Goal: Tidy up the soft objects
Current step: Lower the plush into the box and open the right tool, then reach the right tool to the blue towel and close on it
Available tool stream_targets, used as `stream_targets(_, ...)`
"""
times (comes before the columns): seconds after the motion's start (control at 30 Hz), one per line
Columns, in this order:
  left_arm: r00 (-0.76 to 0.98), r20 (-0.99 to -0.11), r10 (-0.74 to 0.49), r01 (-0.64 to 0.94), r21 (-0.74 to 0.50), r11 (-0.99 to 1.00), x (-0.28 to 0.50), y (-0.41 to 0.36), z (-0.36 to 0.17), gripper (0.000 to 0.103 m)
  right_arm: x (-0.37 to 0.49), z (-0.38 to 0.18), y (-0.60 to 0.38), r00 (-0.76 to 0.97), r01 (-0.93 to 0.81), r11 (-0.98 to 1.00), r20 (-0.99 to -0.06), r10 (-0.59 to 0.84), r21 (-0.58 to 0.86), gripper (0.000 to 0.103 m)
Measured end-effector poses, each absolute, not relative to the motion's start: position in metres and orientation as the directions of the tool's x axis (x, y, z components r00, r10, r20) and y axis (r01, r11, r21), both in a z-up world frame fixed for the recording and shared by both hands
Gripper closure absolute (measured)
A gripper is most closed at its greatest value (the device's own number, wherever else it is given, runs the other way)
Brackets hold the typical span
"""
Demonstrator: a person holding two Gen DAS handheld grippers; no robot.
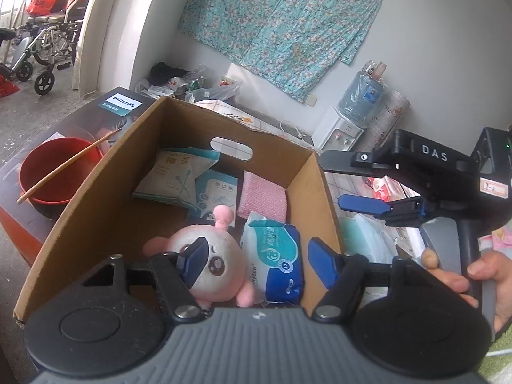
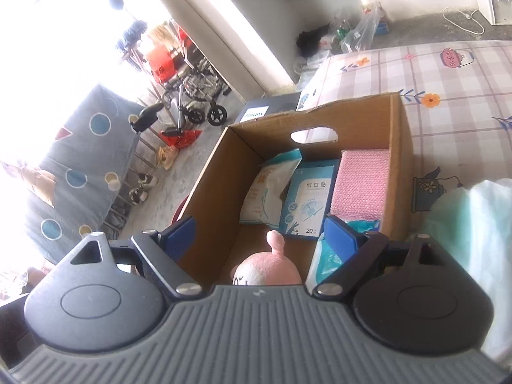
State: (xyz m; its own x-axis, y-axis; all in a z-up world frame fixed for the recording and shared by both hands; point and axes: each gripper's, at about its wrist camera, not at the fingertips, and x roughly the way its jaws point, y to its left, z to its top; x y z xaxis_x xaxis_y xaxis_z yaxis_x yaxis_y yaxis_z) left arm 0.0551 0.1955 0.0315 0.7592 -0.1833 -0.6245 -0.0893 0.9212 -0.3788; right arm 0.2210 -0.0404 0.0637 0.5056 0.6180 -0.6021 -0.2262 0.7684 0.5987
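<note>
Bed-top cardboard box [image 2: 396,160] has open floor beside pink plush [image 2: 272,272].

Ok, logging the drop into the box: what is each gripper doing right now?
Left gripper: open above the plush toy, gripping nothing.
Right gripper: open, holding nothing.

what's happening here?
A person with two handheld grippers is sorting soft items into a cardboard box. Already inside: pink plush, wipes pack, pink cloth and two packets. Left gripper hovers open over the plush; right gripper is open and empty.
</note>
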Motion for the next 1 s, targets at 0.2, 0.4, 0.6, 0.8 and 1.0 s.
stream_targets(0.2, 0.744, -0.613, -0.265, 0.035, -0.361, 0.932, 0.072, 0.141, 0.040, 0.029, 0.171, 0.069, -0.139, 0.664, -0.111, 0.800, -0.555, 0.501, 0.589, 0.016)
stream_targets(0.4, 0.701, -0.606, -0.376, 0.170, -0.370, 0.913, 0.095, 0.070, 0.036, 0.029, 0.124, 0.057, -0.259, 0.778, 0.109, 0.813, -0.558, 0.288, 0.572, 0.016)
stream_targets(0.6, 0.634, -0.625, -0.455, 0.270, -0.373, 0.888, 0.107, 0.003, 0.019, 0.029, 0.107, 0.048, -0.373, 0.825, 0.290, 0.833, -0.564, 0.032, 0.471, 0.018)
stream_targets(0.8, 0.593, -0.648, -0.477, 0.312, -0.361, 0.879, 0.105, -0.034, 0.004, 0.029, 0.140, 0.014, -0.472, 0.759, 0.415, 0.853, -0.638, -0.133, 0.316, 0.037)
stream_targets(1.0, 0.575, -0.678, -0.457, 0.309, -0.337, 0.889, 0.111, -0.048, -0.004, 0.029, 0.172, -0.028, -0.525, 0.696, 0.434, 0.854, -0.709, -0.115, 0.287, 0.048)
